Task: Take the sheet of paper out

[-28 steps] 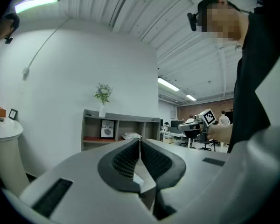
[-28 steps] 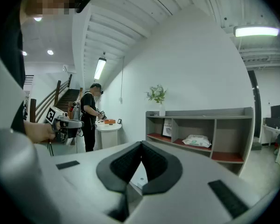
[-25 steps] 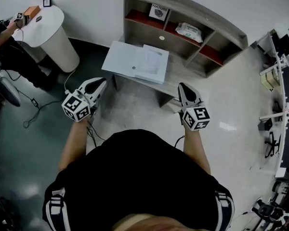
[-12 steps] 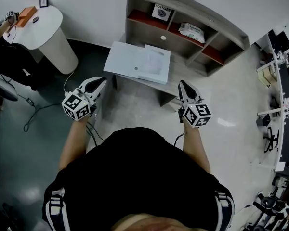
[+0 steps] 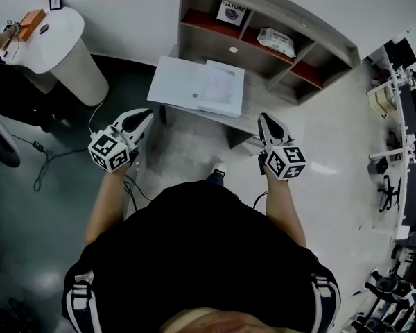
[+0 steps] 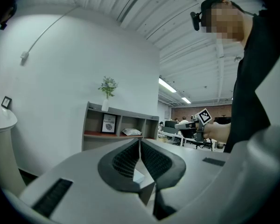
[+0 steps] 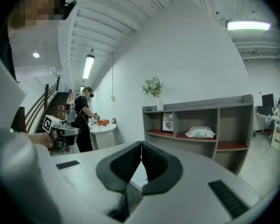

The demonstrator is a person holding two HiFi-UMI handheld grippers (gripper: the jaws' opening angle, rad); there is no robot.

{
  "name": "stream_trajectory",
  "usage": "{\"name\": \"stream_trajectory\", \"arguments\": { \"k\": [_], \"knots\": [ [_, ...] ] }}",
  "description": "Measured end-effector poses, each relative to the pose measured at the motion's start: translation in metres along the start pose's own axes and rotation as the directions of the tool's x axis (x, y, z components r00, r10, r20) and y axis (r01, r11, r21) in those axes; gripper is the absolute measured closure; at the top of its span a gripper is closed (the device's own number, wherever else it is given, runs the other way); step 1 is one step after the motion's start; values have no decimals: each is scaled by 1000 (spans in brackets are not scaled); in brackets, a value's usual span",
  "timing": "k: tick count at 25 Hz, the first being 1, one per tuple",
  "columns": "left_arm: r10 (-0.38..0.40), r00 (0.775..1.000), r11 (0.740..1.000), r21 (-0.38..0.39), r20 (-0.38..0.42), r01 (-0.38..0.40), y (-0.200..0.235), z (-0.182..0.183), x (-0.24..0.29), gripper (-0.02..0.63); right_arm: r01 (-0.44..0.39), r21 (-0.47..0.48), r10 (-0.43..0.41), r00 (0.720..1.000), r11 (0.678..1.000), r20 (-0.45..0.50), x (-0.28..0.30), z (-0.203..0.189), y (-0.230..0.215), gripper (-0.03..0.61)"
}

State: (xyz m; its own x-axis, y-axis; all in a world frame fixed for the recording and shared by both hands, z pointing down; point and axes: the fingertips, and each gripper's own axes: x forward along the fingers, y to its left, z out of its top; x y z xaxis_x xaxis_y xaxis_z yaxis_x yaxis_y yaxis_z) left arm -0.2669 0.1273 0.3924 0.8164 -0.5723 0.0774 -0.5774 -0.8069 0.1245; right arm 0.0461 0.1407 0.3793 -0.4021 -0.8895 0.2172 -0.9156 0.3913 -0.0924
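Head view: a framed print (image 5: 234, 12) and a wipes pack (image 5: 275, 41) were kept in separate shelf (image 5: 312, 28) compartments. The sheet of paper (image 5: 220, 89) was laid on a white folder (image 5: 177, 82) on the low table (image 5: 260, 100), its long axis toward the shelf. The left gripper (image 5: 144, 116) and right gripper (image 5: 265, 118) were held closed and empty, near the table.

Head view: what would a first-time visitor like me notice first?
The left claw and right claw, each carrying a black-and-white marker cube, are held out shut and empty before the person. Ahead lies a flat white folder on a low table, with a grey shelf unit behind.
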Motion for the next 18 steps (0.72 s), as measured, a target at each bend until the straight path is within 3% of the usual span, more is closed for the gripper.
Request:
{"name": "stream_trajectory", "arguments": {
  "k": [18],
  "knots": [
    [42, 998, 999, 4, -37, -42, 21, 1, 60, 592, -54, 15, 54, 998, 998, -22, 56, -4, -63, 565]
  ]
}}
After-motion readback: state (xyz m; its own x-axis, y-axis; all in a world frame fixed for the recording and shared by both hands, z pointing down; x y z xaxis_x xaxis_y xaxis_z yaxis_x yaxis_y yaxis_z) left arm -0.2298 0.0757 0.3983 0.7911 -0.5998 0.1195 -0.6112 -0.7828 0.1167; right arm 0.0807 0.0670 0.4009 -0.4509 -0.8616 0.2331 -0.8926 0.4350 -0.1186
